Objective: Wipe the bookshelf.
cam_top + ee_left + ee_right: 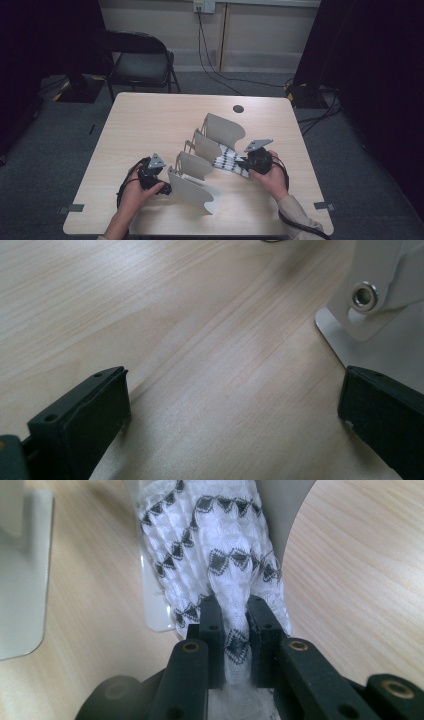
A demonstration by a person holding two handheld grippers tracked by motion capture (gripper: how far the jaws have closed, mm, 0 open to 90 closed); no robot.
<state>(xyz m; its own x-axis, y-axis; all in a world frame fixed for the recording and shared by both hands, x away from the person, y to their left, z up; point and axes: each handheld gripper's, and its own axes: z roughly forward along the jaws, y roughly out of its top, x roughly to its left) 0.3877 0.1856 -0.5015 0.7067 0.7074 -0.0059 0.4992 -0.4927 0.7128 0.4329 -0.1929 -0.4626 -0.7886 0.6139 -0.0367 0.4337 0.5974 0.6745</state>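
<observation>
Pinching the cloth (220,555) with your right gripper (235,625), you are clamping its two black jaws tight on a bunched fold of the fabric. No brand, label or readable writing is showing on the cloth, the rack or the table. The cloth is looking like a white, waffle-textured knit with rows of small black bow-tie or triangle shapes running across it (thin and soft, crumpling where the jaws are squeezing it).

In the high view the cloth (229,161) is lying in a slot of the rack (210,160), between two of its upright curved dividers, with its near end sticking out toward your right gripper (246,163). The rack is a pale off-white divider stand that is sitting slantwise on the middle of the light wood table (150,120); its panels are standing upright on a flat base.

Your left gripper (235,400) is hovering just above bare tabletop with its jaws standing wide apart and nothing between them. A corner of the rack's base plate (380,325), with a metal rivet in it, is sitting just beyond its right-hand jaw. In the high view that left gripper (162,189) is resting beside the nearest divider panel.
</observation>
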